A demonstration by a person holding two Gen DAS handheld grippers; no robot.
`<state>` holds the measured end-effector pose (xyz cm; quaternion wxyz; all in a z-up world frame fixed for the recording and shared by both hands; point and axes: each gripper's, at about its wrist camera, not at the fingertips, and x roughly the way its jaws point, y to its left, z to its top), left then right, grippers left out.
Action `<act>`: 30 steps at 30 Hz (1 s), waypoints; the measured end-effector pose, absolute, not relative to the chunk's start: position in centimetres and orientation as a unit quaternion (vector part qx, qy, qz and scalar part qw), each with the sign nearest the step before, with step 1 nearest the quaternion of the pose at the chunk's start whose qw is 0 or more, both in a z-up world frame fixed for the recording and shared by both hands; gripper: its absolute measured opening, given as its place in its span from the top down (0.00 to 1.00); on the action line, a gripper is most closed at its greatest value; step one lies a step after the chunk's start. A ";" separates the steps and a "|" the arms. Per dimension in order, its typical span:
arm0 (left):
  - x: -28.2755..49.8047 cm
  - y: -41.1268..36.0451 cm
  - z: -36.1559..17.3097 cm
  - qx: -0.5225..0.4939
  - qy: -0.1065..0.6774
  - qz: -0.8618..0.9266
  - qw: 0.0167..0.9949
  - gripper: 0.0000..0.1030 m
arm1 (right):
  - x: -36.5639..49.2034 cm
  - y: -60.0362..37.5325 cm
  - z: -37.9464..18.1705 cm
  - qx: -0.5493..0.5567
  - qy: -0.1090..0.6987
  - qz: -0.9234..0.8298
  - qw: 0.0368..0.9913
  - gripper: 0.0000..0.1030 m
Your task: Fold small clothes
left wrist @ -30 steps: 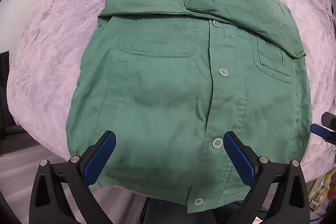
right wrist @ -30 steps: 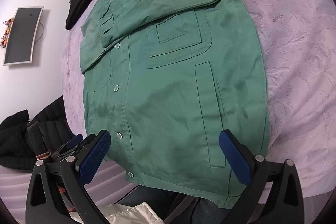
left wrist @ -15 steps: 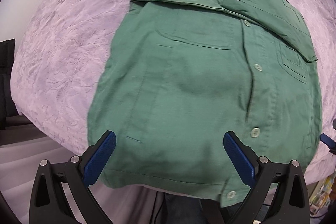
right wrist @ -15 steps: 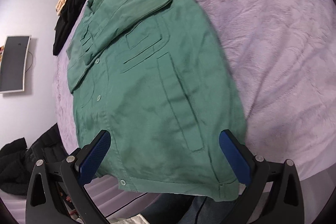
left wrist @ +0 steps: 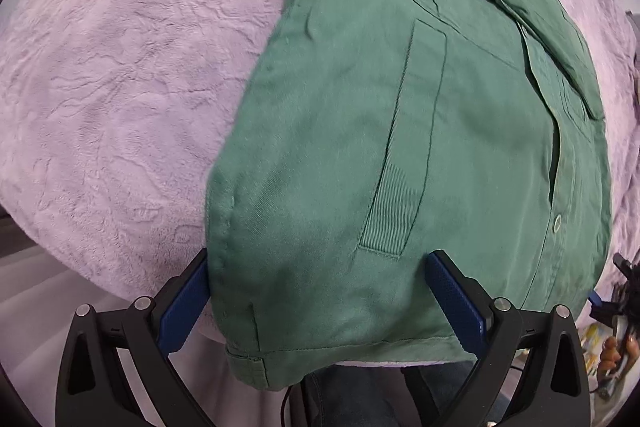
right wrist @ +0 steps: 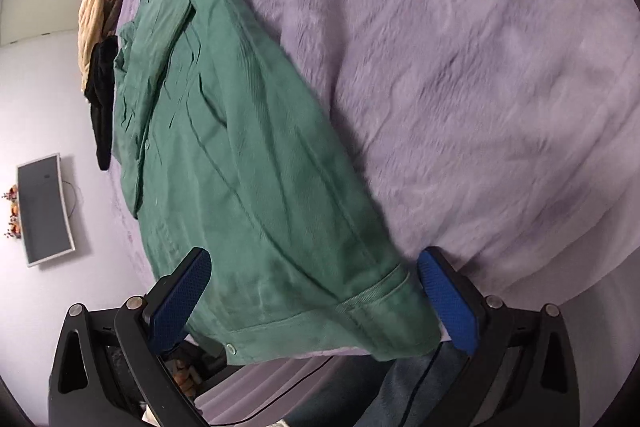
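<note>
Green shirt (left wrist: 420, 147) lies buttoned on the lilac bedspread (left wrist: 120, 67), hem at its near edge, sleeves already folded across the chest; the body folds remain. Left gripper (left wrist: 320, 303) and right gripper (right wrist: 312, 303) gape wide, each straddling a hem corner, gripping nothing yet.

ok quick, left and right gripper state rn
left gripper: open, straddling the green shirt hem corner
right gripper: open, straddling the other hem corner

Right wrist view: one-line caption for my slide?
Open right gripper straddles the hem corner of a green jacket on a lilac blanket.
</note>
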<state>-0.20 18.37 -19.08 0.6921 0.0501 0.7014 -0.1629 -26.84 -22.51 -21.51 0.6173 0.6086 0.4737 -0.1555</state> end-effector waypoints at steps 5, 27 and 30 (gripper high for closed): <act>-1.5 19.0 -19.0 0.040 0.705 -0.195 0.681 0.01 | -26.1 -19.4 -20.7 0.641 0.435 -0.074 0.628 0.00; -4.0 22.1 -19.5 0.021 0.720 -0.215 0.659 0.13 | -26.6 -15.7 -20.9 0.681 0.378 -0.108 0.618 0.08; -4.2 21.3 -19.5 0.035 0.719 -0.221 0.658 0.16 | -26.3 -15.5 -21.1 0.673 0.397 -0.121 0.612 0.49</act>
